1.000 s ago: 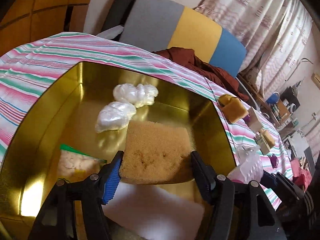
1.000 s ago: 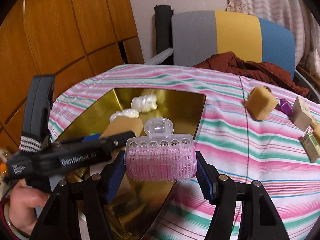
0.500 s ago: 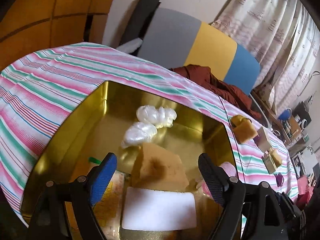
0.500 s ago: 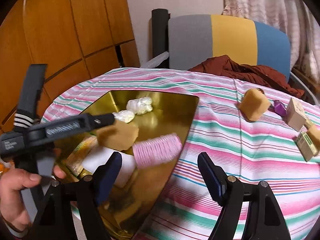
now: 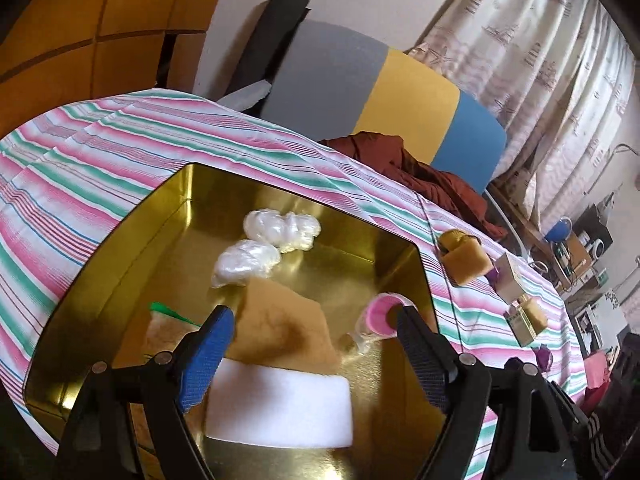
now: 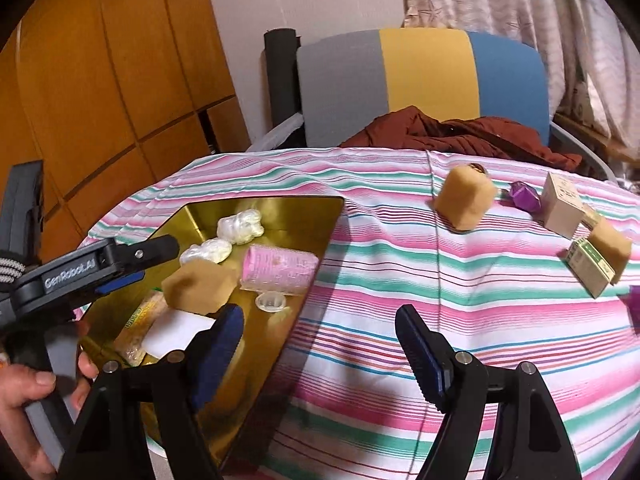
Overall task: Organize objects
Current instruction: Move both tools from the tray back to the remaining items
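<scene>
A: Both items are in the gold tin (image 5: pixel 120 248) – the brown sponge (image 5: pixel 280 324) rests on the white foam block (image 5: pixel 280 404), and the pink roller (image 6: pixel 280 268) lies on its side near the tin's right wall. Left gripper (image 5: pixel 312 340) has just been opening, jaws wide apart, nothing between them

B: Right gripper (image 6: pixel 320 344) likewise: jaws just opened, empty, over the striped surface (image 6: pixel 440 300) beside the tin

A: Next pick, I judge, is the tan block (image 6: pixel 464 200), well apart from the tin. Lift clear of the rim first, then straddle its flat sides squarely

B: Mind the purple piece (image 6: pixel 524 196) just beside it
</scene>
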`<state>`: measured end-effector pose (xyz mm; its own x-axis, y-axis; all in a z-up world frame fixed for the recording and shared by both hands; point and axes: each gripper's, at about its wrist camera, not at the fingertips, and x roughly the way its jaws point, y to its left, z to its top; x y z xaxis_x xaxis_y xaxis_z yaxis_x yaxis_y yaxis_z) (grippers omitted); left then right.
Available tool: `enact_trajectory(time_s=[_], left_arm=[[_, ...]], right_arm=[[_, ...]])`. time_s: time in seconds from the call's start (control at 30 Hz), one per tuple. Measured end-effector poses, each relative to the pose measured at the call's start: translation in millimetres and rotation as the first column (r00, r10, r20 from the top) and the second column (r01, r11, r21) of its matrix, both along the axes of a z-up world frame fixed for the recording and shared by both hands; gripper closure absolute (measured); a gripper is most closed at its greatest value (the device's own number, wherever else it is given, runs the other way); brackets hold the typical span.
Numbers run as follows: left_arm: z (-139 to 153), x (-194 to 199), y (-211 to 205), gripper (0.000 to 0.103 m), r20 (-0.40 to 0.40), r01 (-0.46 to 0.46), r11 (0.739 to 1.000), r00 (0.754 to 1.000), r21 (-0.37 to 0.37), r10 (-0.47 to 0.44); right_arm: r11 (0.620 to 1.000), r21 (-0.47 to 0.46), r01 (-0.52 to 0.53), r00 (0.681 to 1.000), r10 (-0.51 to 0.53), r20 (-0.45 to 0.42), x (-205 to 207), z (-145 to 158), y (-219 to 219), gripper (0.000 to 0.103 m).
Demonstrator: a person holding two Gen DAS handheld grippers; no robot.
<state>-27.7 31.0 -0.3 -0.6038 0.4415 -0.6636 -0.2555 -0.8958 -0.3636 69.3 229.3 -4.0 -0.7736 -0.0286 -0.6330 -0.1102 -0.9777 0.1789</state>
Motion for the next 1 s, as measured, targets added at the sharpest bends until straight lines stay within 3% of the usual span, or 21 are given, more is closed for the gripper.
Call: enact_trajectory(time_s=[0.23, 0.43, 0.7, 1.0], left_arm=[[4.1, 17.0, 24.9, 0.018, -0.028, 0.107, 0.994, 0.994, 0.017, -0.106], [7.1, 38.7, 52.0, 0.018, -0.058, 0.201, 0.979, 0.978, -0.021, -0.201], [5.8, 70.9, 83.9, 0.018, -0.060, 0.316, 0.948, 0.946, -0.045, -0.318], [5.3, 90.6, 120.4, 0.018, -0.046, 0.417, 0.907, 0.906, -0.065, -0.420]], right_arm=[[0.998, -0.014, 0.061, 0.998, -0.061, 0.011, 6.4, -3.2, 24.2, 0.021], [0.995, -0.015, 0.100, 0.995, -0.100, 0.026, 12.8, -8.6, 43.0, 0.021], [0.989, -0.001, 0.145, 0.987, -0.144, 0.066, 24.0, -21.6, 76.5, 0.021], [0.957, 0.028, 0.289, 0.954, -0.290, 0.080, 45.3, -29.4, 142.4, 0.021]])
